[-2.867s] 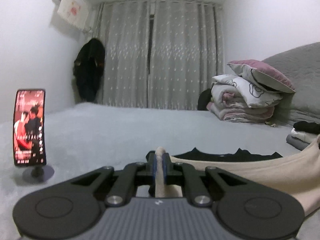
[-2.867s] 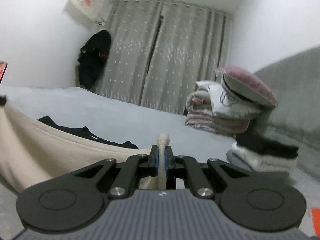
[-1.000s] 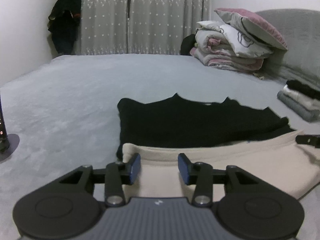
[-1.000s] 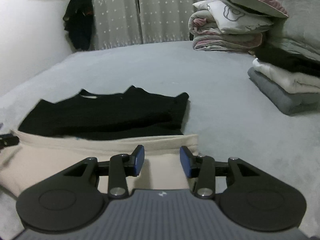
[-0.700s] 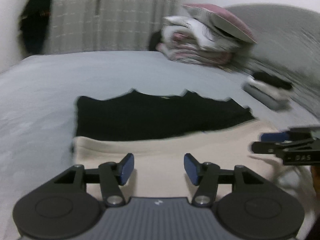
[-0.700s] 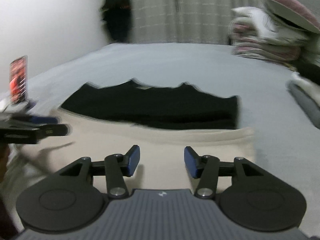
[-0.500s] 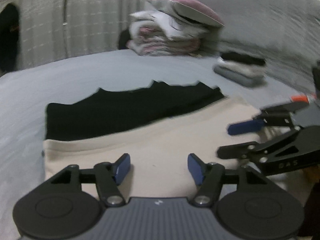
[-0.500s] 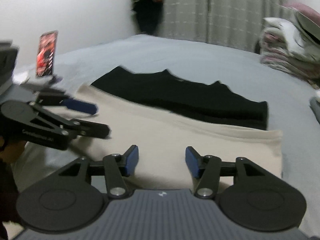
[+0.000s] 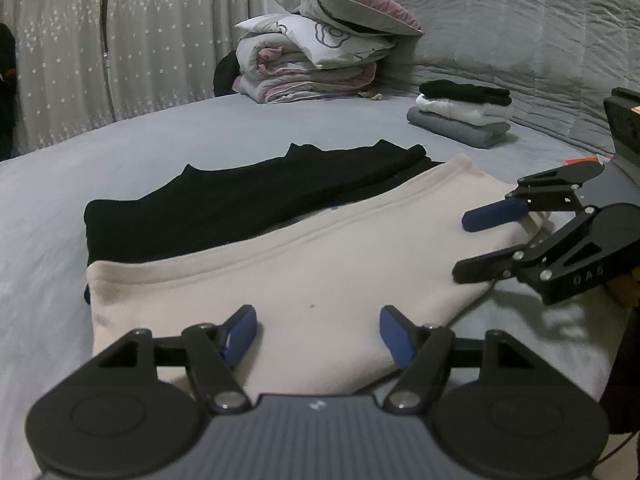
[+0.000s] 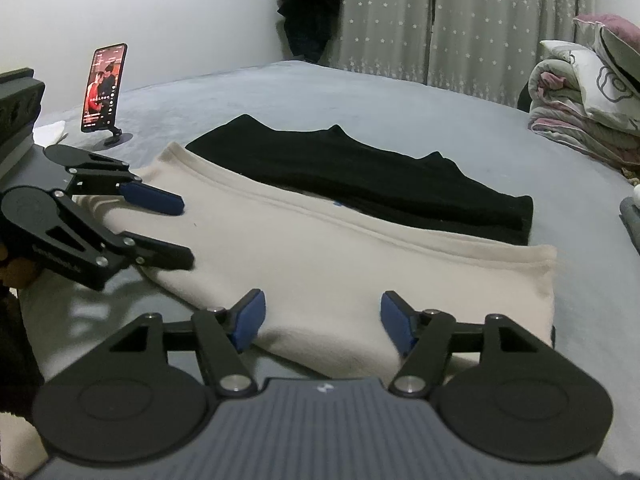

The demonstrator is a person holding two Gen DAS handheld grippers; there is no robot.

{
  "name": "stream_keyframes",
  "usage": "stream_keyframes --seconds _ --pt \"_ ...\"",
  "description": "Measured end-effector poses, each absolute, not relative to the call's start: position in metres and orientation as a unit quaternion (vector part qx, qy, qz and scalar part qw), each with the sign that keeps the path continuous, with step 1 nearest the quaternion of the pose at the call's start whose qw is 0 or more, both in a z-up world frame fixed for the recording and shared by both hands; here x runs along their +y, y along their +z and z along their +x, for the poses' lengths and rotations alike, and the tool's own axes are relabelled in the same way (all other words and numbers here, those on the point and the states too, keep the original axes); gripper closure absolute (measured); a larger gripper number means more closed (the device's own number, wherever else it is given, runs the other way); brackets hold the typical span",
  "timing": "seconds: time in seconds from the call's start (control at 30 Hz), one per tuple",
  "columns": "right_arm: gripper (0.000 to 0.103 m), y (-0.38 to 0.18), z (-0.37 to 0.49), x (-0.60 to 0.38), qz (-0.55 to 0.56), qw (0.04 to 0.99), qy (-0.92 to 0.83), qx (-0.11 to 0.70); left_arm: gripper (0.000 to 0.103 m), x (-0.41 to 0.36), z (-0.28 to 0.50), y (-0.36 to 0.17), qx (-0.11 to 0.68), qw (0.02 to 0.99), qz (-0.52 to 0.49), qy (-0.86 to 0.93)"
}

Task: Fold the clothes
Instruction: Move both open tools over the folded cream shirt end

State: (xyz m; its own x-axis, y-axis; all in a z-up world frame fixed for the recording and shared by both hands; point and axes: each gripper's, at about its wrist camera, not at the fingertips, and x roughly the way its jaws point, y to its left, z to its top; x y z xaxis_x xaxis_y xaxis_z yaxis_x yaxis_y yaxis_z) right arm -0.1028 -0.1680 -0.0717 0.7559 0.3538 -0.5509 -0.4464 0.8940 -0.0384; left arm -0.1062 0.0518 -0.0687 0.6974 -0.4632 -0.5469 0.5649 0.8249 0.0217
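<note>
Grey bed [image 9: 200, 132], cream garment [image 9: 320, 264] — fingers [image 9: 240, 330] apart

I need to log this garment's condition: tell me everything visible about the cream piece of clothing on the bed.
The cream garment is a soft, thick-looking knit, folded into a long flat band with a stitched hem along its far edge. It lies on the grey bed, overlapping the near edge of the black garment. Both tools, left and right, hover open over it, gripping nothing.
</note>
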Motion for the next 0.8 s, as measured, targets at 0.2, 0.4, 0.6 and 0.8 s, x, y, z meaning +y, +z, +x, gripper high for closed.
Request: stream_keyframes --seconds 0.2,0.4,0.6,0.8 --pt "0.035 -0.071 -0.106 -0.180 -0.075 0.933 0.223 0.273 0.032 0.063 -0.110 -0.069 0.266 0.915 0.090 -0.290" --pt "0.034 -0.067 -0.112 -0.192 -0.065 0.935 0.229 0.263 0.031 0.080 -0.116 -0.063 0.267 0.916 0.071 -0.291" --pt "0.034 -0.065 -0.114 -0.202 -0.080 0.939 0.208 0.262 0.031 0.087 -0.120 -0.061 0.265 0.917 0.085 -0.285" --pt "0.034 -0.056 -0.109 -0.213 -0.050 0.949 0.189 0.247 0.030 0.100 -0.114 -0.052 0.253 0.927 0.052 -0.272"
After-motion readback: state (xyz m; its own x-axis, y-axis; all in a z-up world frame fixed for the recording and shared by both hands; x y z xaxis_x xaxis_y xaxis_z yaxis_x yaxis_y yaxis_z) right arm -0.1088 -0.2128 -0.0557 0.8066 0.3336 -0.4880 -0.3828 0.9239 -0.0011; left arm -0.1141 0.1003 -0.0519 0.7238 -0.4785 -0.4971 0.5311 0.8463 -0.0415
